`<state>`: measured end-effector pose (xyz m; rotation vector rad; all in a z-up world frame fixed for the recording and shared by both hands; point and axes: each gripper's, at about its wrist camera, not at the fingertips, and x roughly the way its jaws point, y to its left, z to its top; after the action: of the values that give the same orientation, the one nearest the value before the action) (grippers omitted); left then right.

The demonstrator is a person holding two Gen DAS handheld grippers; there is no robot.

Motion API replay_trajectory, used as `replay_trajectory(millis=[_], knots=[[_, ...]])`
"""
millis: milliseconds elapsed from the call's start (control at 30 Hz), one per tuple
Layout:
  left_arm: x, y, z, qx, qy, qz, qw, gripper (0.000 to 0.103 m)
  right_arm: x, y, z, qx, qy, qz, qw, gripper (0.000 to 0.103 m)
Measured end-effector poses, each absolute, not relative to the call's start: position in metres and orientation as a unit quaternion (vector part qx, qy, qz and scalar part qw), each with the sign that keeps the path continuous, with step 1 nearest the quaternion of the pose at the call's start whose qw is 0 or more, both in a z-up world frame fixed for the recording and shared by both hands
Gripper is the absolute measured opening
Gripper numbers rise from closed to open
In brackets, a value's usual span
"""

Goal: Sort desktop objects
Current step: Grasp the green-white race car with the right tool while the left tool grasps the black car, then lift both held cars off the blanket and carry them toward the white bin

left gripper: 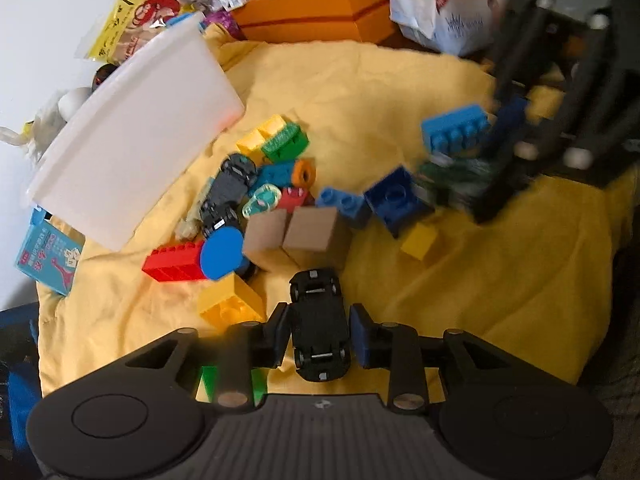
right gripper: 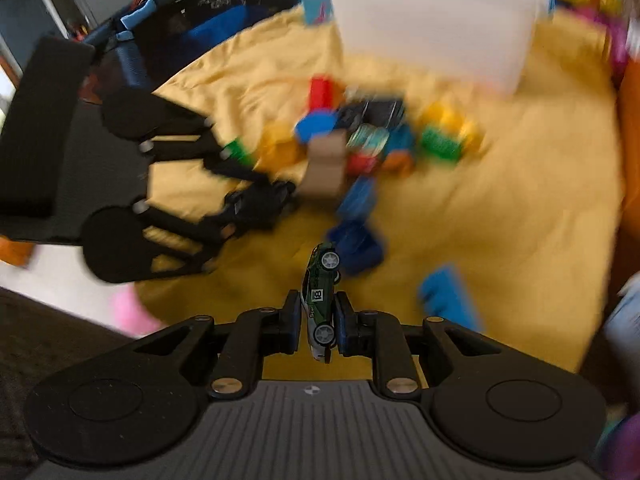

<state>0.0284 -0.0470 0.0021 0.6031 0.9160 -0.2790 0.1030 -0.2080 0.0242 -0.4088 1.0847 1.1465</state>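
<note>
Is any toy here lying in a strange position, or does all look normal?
Yes. The small black toy car between the left tool's fingers lies upside down, wheels up. The green toy race car in the right tool is turned on its side.

Open yellow cloth (left gripper: 360,92) lies bare behind the toy pile (left gripper: 260,200); the white bin (left gripper: 132,140) walls off the left, the orange box (left gripper: 316,12) blocks the back.
</note>
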Motion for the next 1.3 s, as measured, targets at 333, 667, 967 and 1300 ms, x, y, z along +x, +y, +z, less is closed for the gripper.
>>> replay_trajectory(millis=[333, 667, 967, 1300], knots=[[0.055, 0.027, 0.012, -0.112, 0.497, -0.154, 0.846, 0.032, 0.117, -0.221, 0.017, -0.183, 0.493, 0.468, 0.71, 0.051], [0.023, 0.035, 0.012, -0.054, 0.449, -0.07, 0.889, 0.054, 0.108, -0.216, 0.03, -0.218, 0.439, 0.482, 0.726, 0.054], [0.012, 0.009, 0.031, 0.114, 0.429, -0.015, 0.896, 0.037, 0.103, -0.213, 0.03, -0.225, 0.437, 0.482, 0.726, 0.054], [0.013, -0.007, 0.013, 0.088, 0.457, -0.016, 0.885, 0.049, 0.097, -0.206, 0.007, -0.258, 0.454, 0.477, 0.707, 0.048]])
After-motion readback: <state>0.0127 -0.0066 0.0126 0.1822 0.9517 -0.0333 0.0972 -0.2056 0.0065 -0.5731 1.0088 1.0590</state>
